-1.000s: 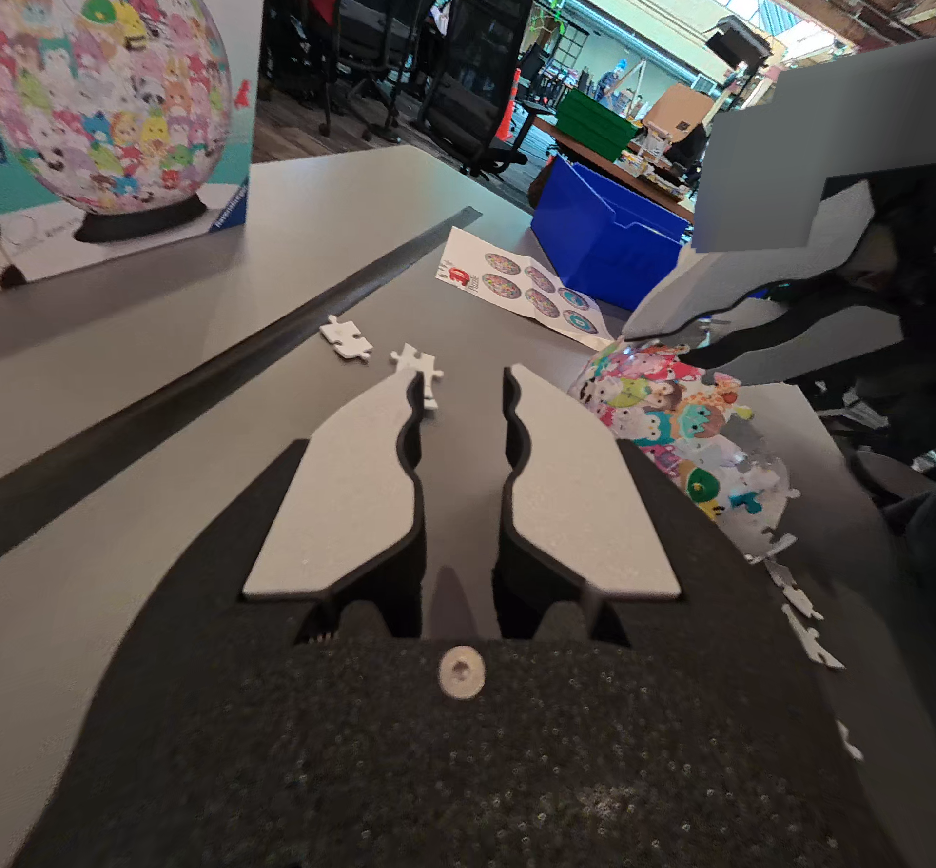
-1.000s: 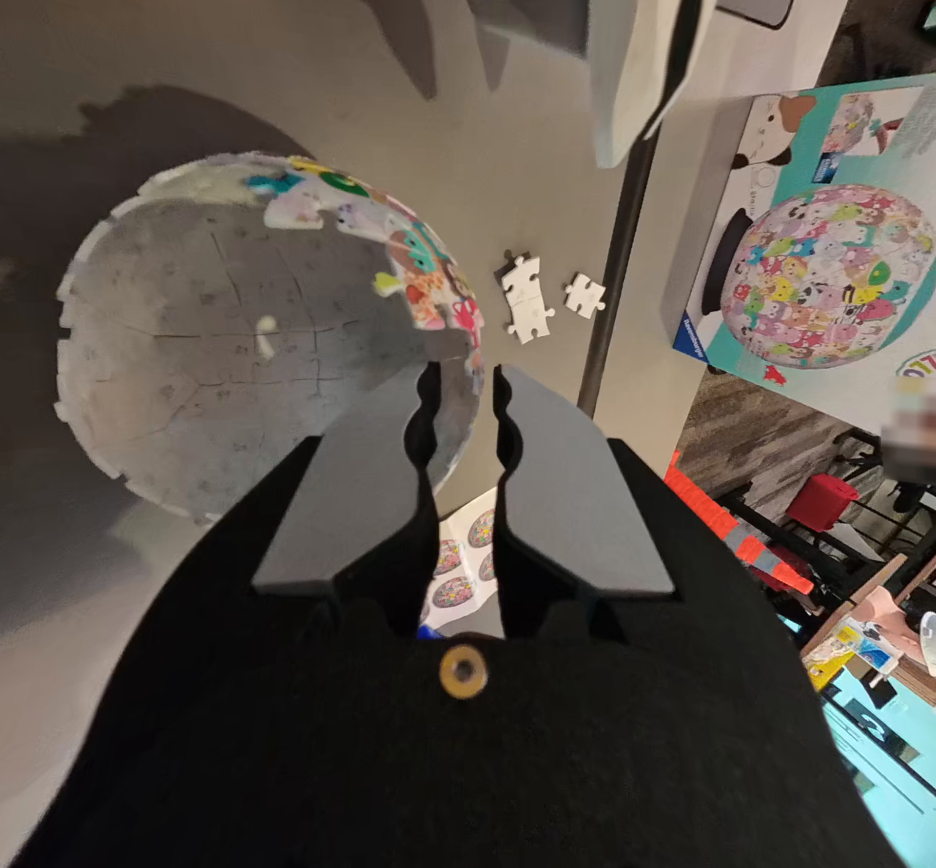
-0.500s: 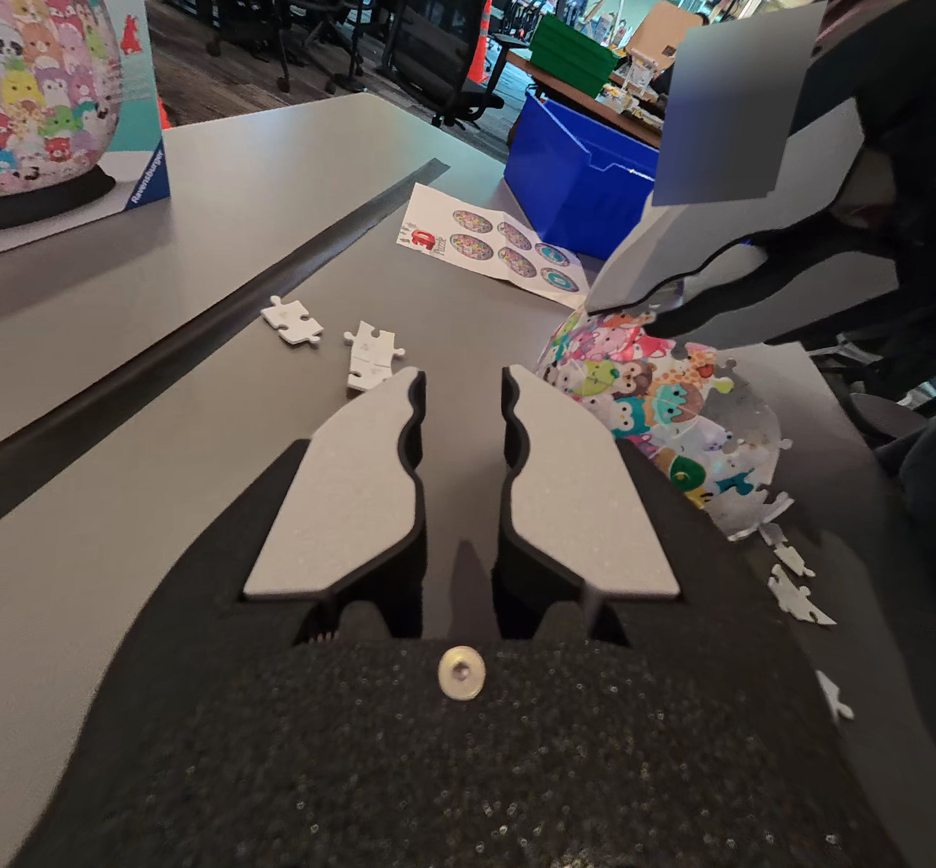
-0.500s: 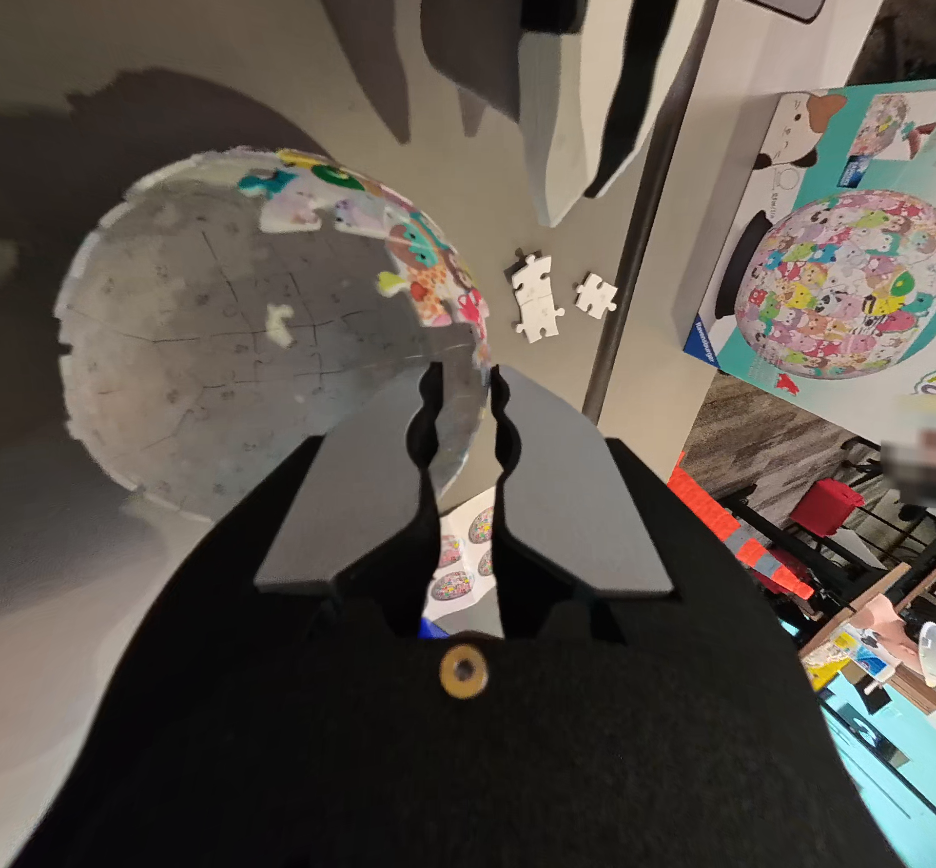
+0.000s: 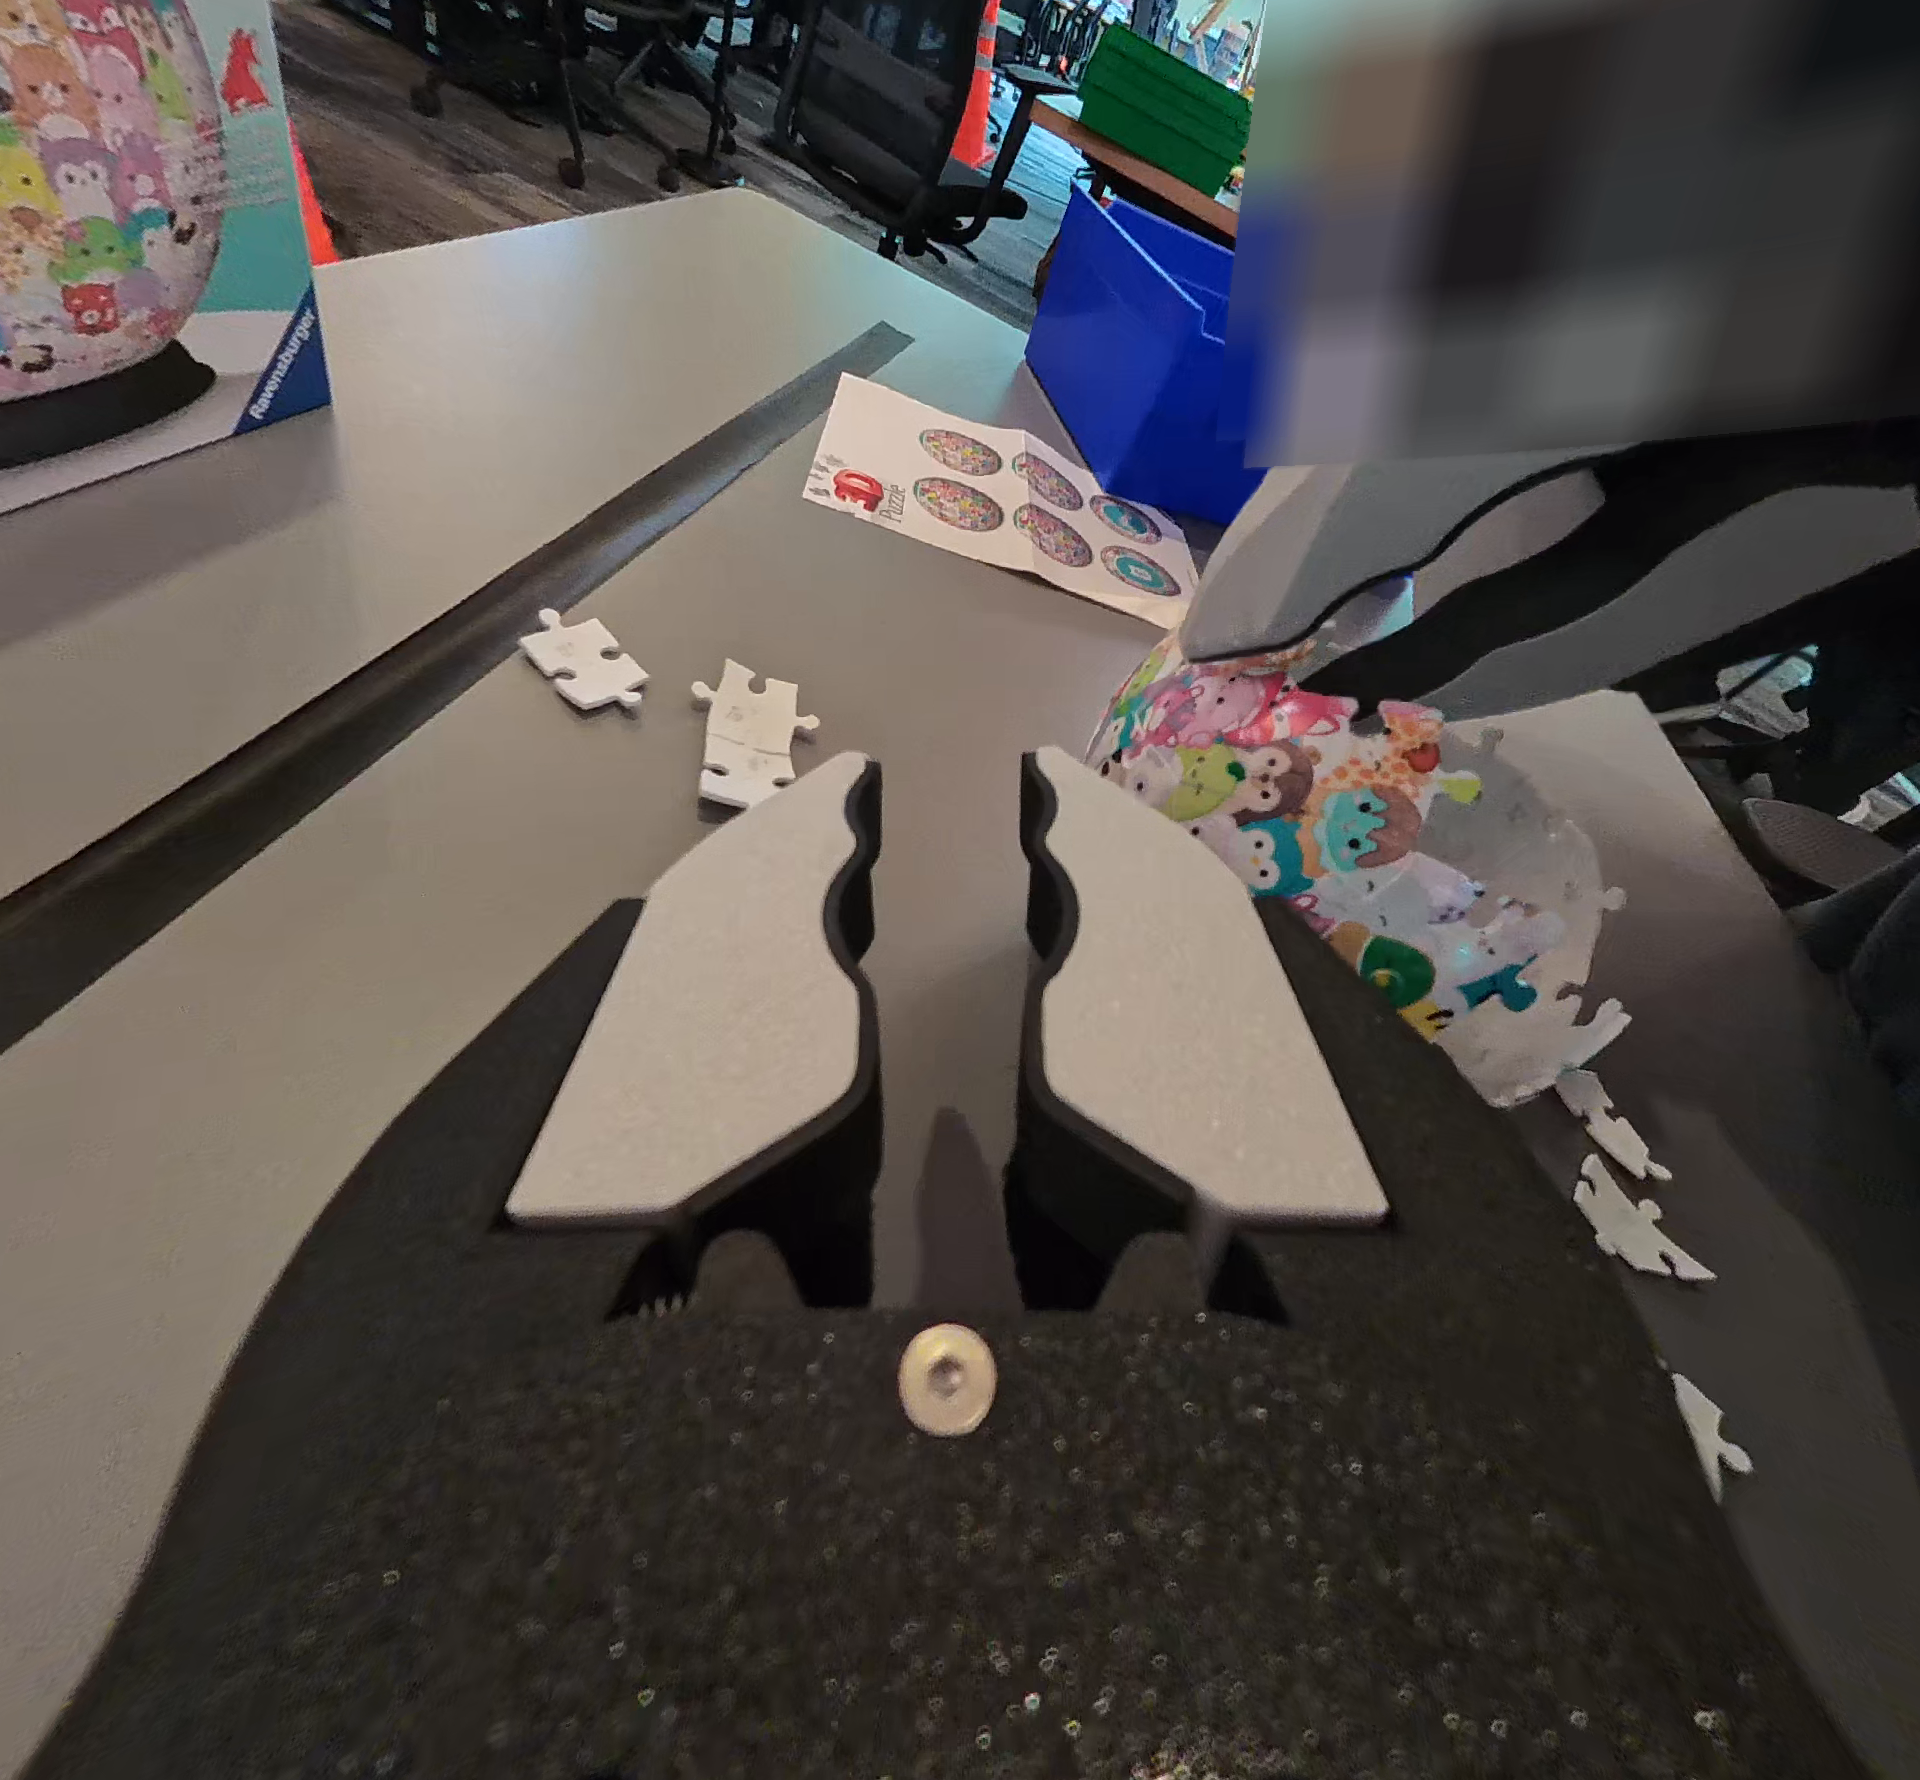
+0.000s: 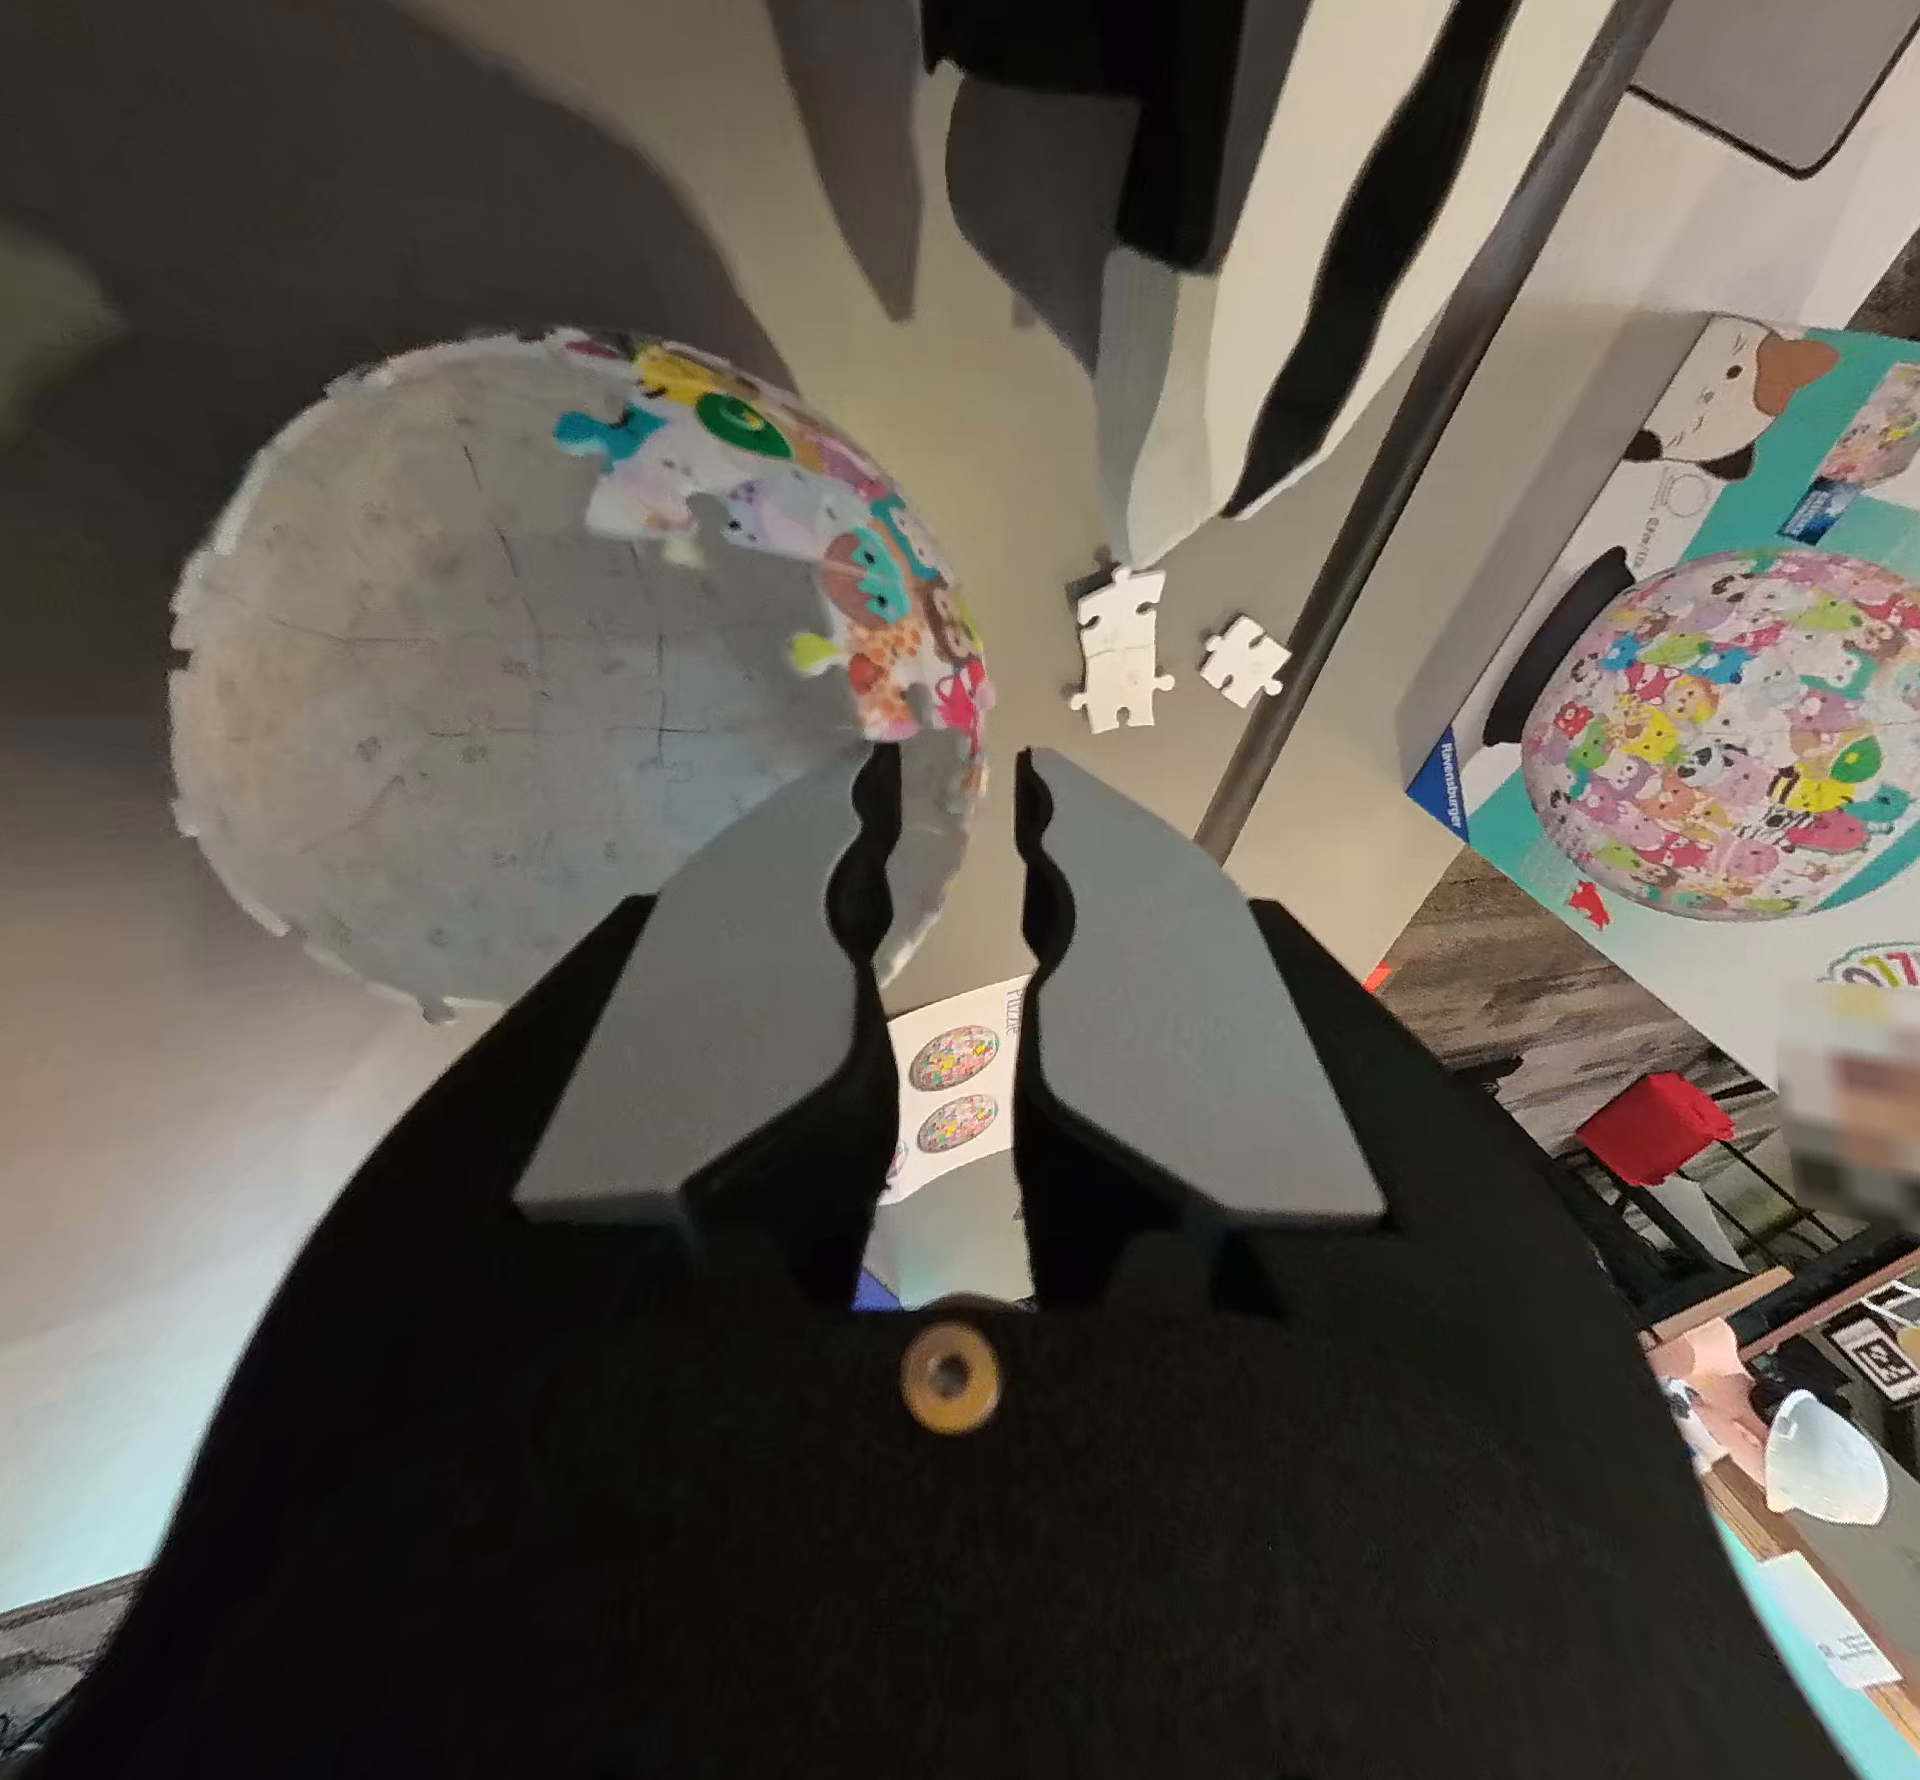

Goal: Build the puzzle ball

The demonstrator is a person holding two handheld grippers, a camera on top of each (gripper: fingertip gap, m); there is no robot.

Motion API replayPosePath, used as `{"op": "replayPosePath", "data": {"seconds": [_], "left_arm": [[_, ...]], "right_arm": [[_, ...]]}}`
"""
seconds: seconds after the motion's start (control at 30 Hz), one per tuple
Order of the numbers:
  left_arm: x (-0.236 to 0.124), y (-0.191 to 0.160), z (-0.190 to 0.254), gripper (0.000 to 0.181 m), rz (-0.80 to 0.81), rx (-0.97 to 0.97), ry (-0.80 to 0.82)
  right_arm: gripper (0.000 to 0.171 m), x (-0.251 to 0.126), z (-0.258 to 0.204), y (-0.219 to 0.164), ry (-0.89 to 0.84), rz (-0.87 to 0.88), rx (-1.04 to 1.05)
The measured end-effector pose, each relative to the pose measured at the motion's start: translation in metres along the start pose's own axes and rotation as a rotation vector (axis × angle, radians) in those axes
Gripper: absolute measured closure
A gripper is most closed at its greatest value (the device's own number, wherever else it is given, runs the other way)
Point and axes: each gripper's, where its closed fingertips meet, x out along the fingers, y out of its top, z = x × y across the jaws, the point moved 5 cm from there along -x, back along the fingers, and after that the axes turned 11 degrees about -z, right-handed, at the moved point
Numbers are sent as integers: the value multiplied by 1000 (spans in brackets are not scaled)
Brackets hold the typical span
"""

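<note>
Left wrist view had the half-built puzzle ball [image 5: 1340, 826] on the table [image 5: 520, 951]; left gripper [image 5: 951, 774] empty, slightly parted. Right gripper [image 6: 951, 764] held nothing either. Loose pieces [image 5: 750, 731] waited.

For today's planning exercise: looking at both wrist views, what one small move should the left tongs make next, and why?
Probably ease the left tongs forward and a little left onto the joined white pieces, then close. They are open and empty, and the pieces lie flat on the table just past the left tip, beside a single piece. The half-built ball is unfinished, with the right tongs open at its rim.
</note>
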Motion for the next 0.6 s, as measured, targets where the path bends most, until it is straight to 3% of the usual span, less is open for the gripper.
{"op": "replayPosePath", "data": {"seconds": [0.6], "left_arm": [[1,-1,0,157,-9,1,2]], "right_arm": [[161,14,-2,0,-66,-23,-38]]}}
